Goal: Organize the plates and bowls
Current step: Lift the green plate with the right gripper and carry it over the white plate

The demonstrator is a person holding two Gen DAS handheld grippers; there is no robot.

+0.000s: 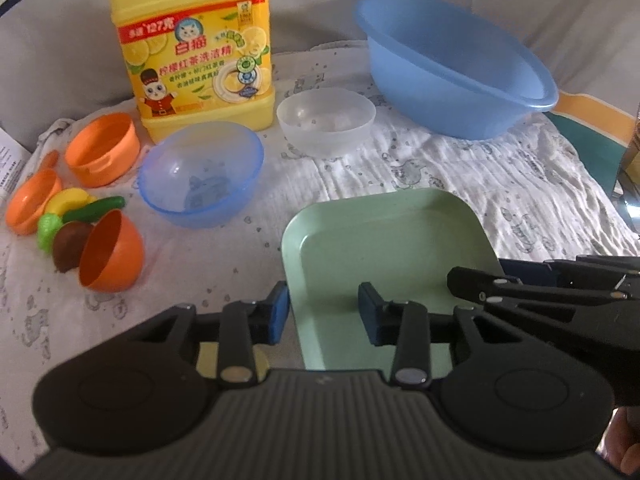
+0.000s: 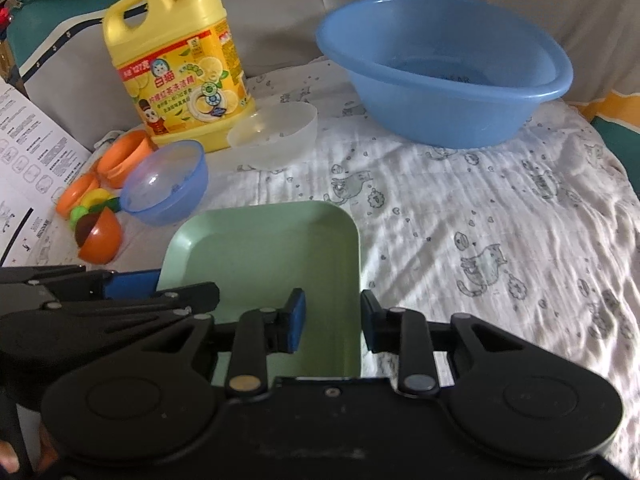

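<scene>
A pale green square plate is held between both grippers over the white printed cloth. My left gripper is shut on the plate's left rim, one blue pad outside the edge and one inside. My right gripper is shut on the right rim in the same way. Each gripper shows in the other's view, at the plate's opposite side. A translucent blue bowl and a clear frosted bowl stand beyond the plate. Both are upright and empty.
A large blue basin sits at the back right. A yellow detergent jug stands at the back left. Orange toy cups and toy food lie left. A printed leaflet lies at the far left.
</scene>
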